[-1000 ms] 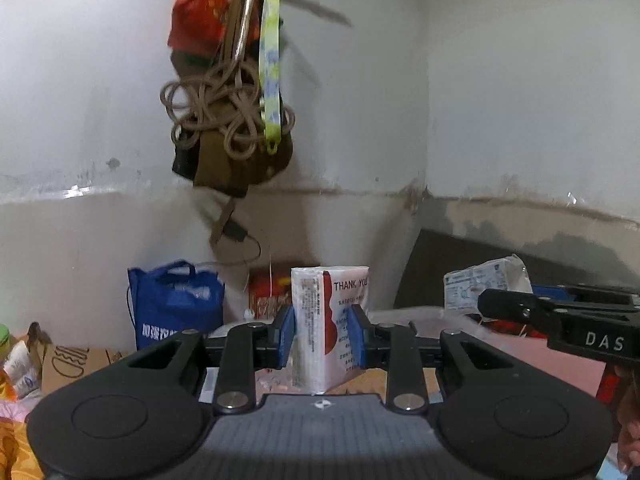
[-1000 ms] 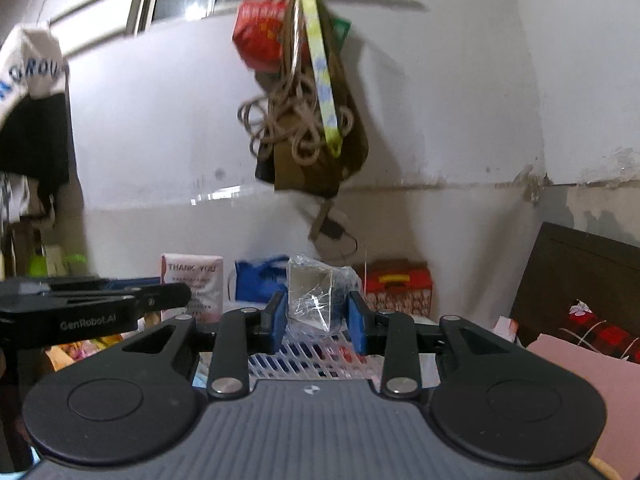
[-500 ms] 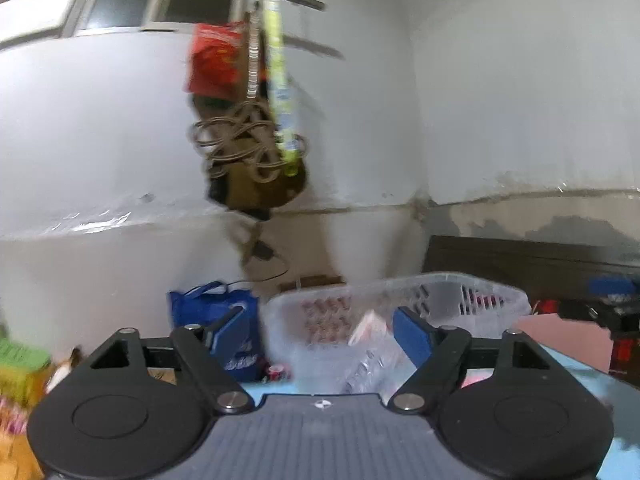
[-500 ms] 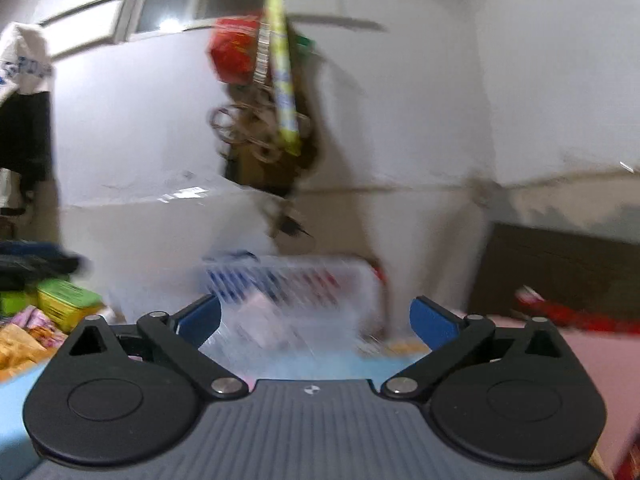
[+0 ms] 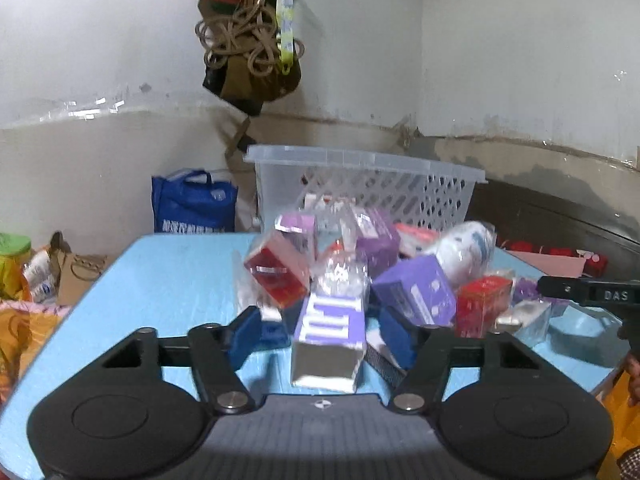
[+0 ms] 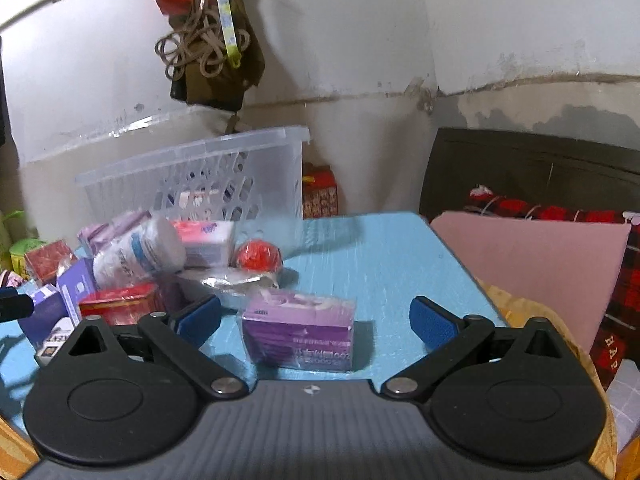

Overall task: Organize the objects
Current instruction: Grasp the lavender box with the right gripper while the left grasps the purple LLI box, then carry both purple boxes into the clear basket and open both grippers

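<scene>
Stained white walls (image 5: pixel 500 60) meet behind a blue table (image 6: pixel 380 264).

**Colours and patterns across the tabletop**

The table (image 5: pixel 168 280) is covered in light blue; the slotted basket (image 5: pixel 400 196) is moulded in translucent white plastic; a purple-and-white striped box (image 5: pixel 332 324) with a silvery end face is seen between blue finger pads (image 5: pixel 248 336) on black arms; a red wrapped box (image 5: pixel 276 272) and a violet box (image 5: pixel 416 292) are seen behind it. In the right wrist view a purple tissue pack (image 6: pixel 298 330) is printed with darker purple bands; a red ball (image 6: pixel 258 256) is seen beyond it; a white roll (image 6: pixel 136 254) is marked with blue; a pink board (image 6: pixel 532 256) is flanked by red-and-black plaid cloth (image 6: pixel 616 312); a royal blue bag (image 5: pixel 194 208) is lettered in white.
</scene>
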The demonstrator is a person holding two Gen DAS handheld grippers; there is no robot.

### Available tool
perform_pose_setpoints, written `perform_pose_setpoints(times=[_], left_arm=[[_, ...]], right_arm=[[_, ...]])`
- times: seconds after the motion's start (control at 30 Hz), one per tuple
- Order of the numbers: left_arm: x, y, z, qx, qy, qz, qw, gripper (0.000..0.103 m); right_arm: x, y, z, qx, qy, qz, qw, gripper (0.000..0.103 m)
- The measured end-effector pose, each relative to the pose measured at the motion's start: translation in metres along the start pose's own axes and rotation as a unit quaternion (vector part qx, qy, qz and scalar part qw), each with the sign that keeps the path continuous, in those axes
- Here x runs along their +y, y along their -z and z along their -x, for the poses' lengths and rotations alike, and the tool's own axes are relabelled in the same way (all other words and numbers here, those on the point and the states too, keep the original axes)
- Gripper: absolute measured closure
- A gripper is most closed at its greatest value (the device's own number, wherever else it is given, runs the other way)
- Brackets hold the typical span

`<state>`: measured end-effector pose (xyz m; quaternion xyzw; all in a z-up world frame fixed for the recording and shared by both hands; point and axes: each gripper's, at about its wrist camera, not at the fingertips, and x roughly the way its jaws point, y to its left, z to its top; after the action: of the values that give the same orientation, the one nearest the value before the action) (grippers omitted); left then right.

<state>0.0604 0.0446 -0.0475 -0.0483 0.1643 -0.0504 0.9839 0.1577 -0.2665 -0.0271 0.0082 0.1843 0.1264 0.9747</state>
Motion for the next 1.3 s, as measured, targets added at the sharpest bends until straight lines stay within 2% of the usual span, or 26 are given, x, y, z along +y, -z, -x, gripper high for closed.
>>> perform_pose_setpoints(times=[0.1, 0.3, 0.33, 0.37, 0.4, 0.47, 0.63, 0.93, 1.3], left_arm=[[0.001, 0.005, -0.003, 0.009, -0.003, -0.003, 1.0000, 0.037], [-0.003, 0.011, -0.009, 0.015, -0.005, -0.007, 0.9998, 0.037], [-0.005, 0.011, -0.010, 0.017, -0.006, -0.012, 0.9998, 0.043], [-0.007, 0.012, -0.012, 0.019, -0.008, -0.016, 0.9997, 0.058], [-0.009, 0.012, -0.013, 0.025, -0.010, -0.018, 0.9995, 0.060], [-0.010, 0.013, -0.011, 0.024, -0.013, -0.019, 0.9994, 0.061], [-0.010, 0.015, -0.002, 0.007, -0.009, -0.018, 0.9998, 0.061], [-0.009, 0.013, 0.012, -0.023, -0.011, -0.016, 0.9995, 0.061], [-0.013, 0.005, 0.031, -0.056, -0.002, -0.012, 0.9984, 0.061]], right_arm=[[-0.001, 0.004, -0.006, 0.013, 0.001, -0.007, 1.000, 0.014], [-0.003, 0.003, -0.010, 0.029, -0.007, -0.007, 1.000, 0.021], [-0.002, 0.003, -0.011, 0.031, -0.007, -0.004, 0.999, 0.023], [-0.002, 0.003, -0.012, 0.036, -0.008, -0.003, 0.999, 0.024], [-0.002, 0.002, -0.013, 0.039, -0.011, -0.002, 0.999, 0.026], [-0.003, 0.003, -0.015, 0.044, -0.021, 0.000, 0.999, 0.037], [-0.008, 0.005, -0.011, 0.028, -0.039, -0.013, 0.999, 0.037], [-0.003, 0.003, 0.019, -0.047, -0.012, -0.014, 0.999, 0.037], [0.004, -0.008, 0.035, -0.068, -0.032, -0.015, 0.997, 0.037]])
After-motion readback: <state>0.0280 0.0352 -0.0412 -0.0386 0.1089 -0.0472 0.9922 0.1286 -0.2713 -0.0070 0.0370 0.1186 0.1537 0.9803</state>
